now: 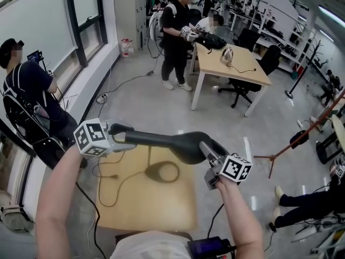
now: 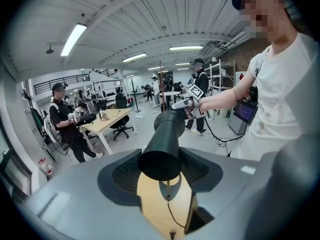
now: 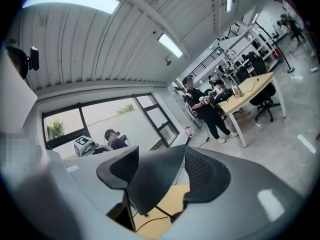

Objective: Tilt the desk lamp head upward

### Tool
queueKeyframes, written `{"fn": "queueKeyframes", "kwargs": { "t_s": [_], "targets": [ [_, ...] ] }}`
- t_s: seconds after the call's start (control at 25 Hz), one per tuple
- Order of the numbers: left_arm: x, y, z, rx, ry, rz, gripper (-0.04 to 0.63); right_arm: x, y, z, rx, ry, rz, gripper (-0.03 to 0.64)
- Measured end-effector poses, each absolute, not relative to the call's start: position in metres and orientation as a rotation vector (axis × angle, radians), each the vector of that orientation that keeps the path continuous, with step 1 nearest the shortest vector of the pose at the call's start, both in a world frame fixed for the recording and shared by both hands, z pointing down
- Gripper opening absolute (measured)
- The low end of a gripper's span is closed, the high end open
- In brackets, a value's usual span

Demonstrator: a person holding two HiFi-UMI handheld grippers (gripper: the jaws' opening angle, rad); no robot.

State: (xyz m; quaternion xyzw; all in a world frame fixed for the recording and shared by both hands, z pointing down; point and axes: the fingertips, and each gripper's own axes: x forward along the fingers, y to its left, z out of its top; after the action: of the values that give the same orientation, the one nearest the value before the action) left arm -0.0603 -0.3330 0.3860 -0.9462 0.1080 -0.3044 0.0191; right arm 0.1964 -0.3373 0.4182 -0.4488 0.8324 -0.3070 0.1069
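A black desk lamp stands on a small wooden table [image 1: 135, 212]. Its oval base [image 1: 161, 172] rests on the top, and a thin stem [image 2: 167, 190] rises from it. The long tapered lamp head [image 1: 161, 140] lies almost level above the table. My left gripper [image 1: 119, 138] is shut on the narrow end, and that round end [image 2: 160, 161] fills the gap between its pads. My right gripper [image 1: 207, 154] is shut on the wide end [image 3: 150, 184], which sits between its jaws. The two grippers face each other along the head.
The lamp's cable [image 1: 108, 176] loops across the table and off its left edge. A person sits close by on the left [image 1: 27, 101]. Behind stand a wooden desk [image 1: 232, 63] and another person [image 1: 177, 36]. A red stand [image 1: 302, 139] is on the right.
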Motion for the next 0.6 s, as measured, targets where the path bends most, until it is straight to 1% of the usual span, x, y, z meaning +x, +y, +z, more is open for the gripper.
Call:
{"fn": "queueKeyframes", "kwargs": {
  "t_s": [0.28,0.6],
  "targets": [
    [-0.068,-0.333,0.390,-2.933,0.357,-0.949,0.235,0.190,-0.341,0.387,-1.467,2.563,-0.720,0.281],
    [-0.069,-0.335,0.404,-2.924,0.372,-0.962,0.233,0.189,-0.345,0.361,-1.549,2.621,-0.580,0.279]
  ]
}}
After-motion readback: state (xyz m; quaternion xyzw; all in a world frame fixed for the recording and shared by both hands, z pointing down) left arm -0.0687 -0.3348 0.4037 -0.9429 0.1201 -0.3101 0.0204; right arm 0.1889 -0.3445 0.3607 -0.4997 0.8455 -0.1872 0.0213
